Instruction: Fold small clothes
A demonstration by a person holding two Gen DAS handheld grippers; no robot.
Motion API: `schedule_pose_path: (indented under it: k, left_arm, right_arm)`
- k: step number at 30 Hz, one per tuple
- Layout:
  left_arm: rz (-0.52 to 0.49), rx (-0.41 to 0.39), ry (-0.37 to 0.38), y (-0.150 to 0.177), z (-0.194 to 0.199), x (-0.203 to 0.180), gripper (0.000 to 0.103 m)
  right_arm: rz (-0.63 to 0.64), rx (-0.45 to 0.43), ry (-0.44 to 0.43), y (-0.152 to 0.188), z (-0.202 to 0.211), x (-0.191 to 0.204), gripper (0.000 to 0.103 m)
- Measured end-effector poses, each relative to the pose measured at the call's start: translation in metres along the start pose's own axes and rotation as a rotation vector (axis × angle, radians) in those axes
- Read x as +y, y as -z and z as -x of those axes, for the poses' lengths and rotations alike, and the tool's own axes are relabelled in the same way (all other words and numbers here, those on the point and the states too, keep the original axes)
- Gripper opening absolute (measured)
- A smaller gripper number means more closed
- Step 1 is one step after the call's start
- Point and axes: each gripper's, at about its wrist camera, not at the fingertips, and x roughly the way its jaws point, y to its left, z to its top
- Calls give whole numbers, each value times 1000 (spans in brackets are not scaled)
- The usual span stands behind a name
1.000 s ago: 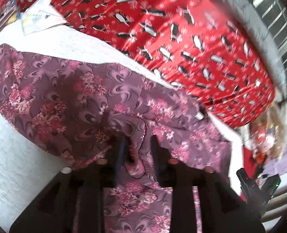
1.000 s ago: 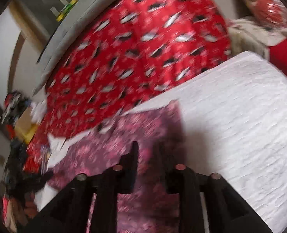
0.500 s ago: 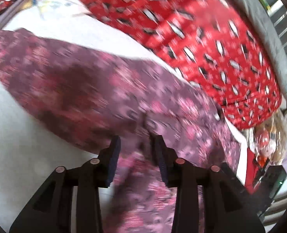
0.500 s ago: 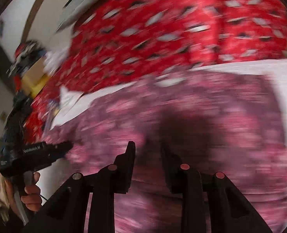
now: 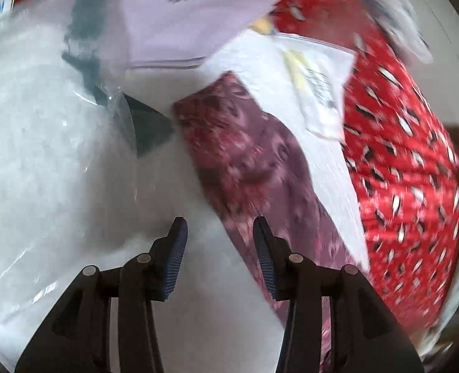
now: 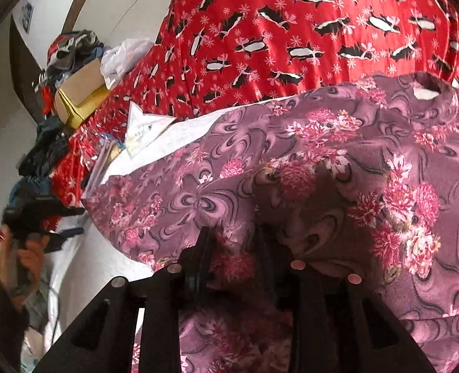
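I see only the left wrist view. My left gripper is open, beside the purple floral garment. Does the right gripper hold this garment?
Observer: Yes. The right gripper pinches a raised fold of the floral garment.
Operator: Does the garment lie flat there?
Observer: No, it bulges up around the grip, and a white patch shows near its far edge.
Operator: Where is my left gripper, seen from that side?
Observer: The left gripper is off the garment's left edge, over the white surface.
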Motion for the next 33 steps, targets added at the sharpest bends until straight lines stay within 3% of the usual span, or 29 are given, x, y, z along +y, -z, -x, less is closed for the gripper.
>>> schedule_pose_path:
  k: [6, 8, 9, 10, 16, 24, 30, 33]
  left_arm:
    - [93, -13, 155, -9, -17, -4, 48]
    - [107, -7, 176, -12, -22, -4, 33]
    - [109, 3, 186, -12, -25, -4, 6]
    - [107, 26, 203, -13, -29, -6, 3]
    - [-6, -44, 172, 1, -3, -31, 3]
    - [-227, -100, 217, 41, 54, -111, 3]
    - [-345, -86, 259, 81, 71, -169, 3]
    - [-381, -59, 278, 106, 71, -191, 3]
  right_arm:
    - [-1, -9, -8, -1, 0, -1, 33]
    - [-6, -11, -14, -1, 0, -1, 33]
    - [-7, -12, -17, -1, -1, -1, 33]
    - [-7, -12, -18, 0, 0, -2, 33]
    - [-22, -10, -28, -1, 1, -4, 32]
    - [-29, 19, 54, -11, 29, -10, 36]
    - [29, -73, 257, -14, 83, -52, 36]
    - [37, -124, 358, -12, 108, -81, 43]
